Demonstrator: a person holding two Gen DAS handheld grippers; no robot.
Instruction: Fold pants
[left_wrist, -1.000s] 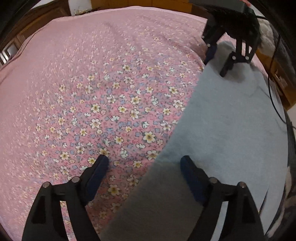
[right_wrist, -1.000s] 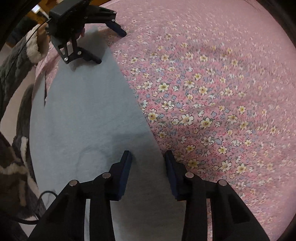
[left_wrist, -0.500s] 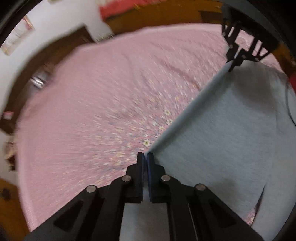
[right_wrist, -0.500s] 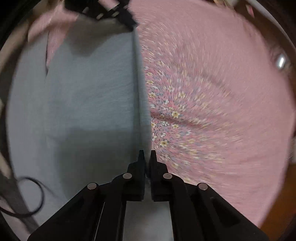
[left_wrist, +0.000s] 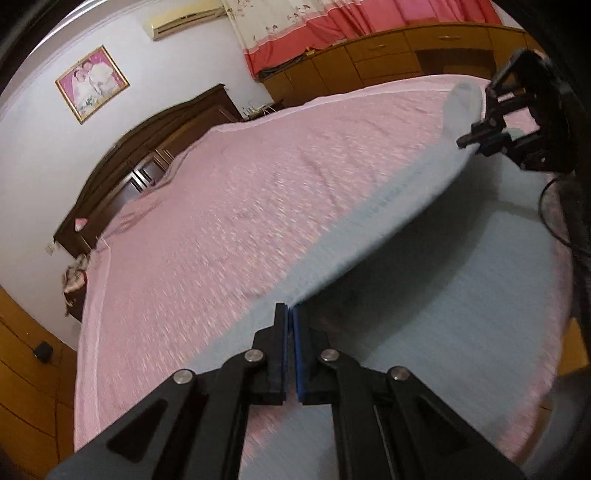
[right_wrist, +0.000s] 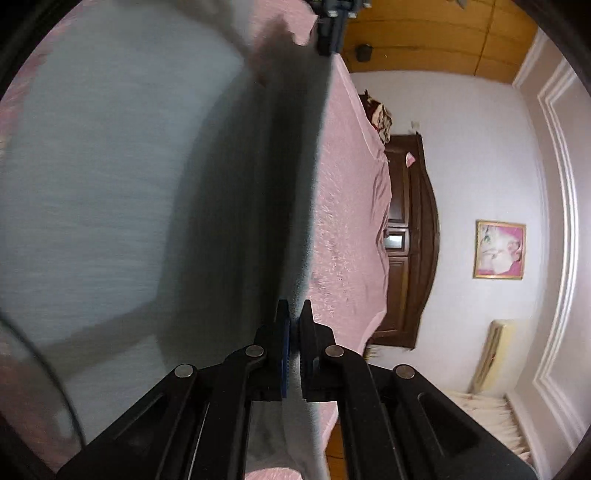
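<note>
— Grey-blue cloth, the pants, spread over the near side of a pink floral bedspread, one long edge raised off the bed.

— And held how?

— Pinched at both ends. Left gripper pressed together on the near end of the raised edge, blue pads nearly touching with fabric between. Right gripper seen far off at upper right of the left wrist view, clamped on the other end of that same edge.

— Same from the other side?

— Yes. Right gripper closed on the fabric edge at its tips; pants filling the left half of that view, lifted flap in dark shadow running up toward the left gripper, which grips the far end near the top edge.

— Flap taut or slack?

— Stretched between the two grippers, sagging a little, its underside shaded, the rest lying flat on the bedspread beneath.

— Around the bed?

— Dark wooden headboard beyond, framed picture on the pale wall, red curtain above wooden cabinets. Much motion blur.
</note>
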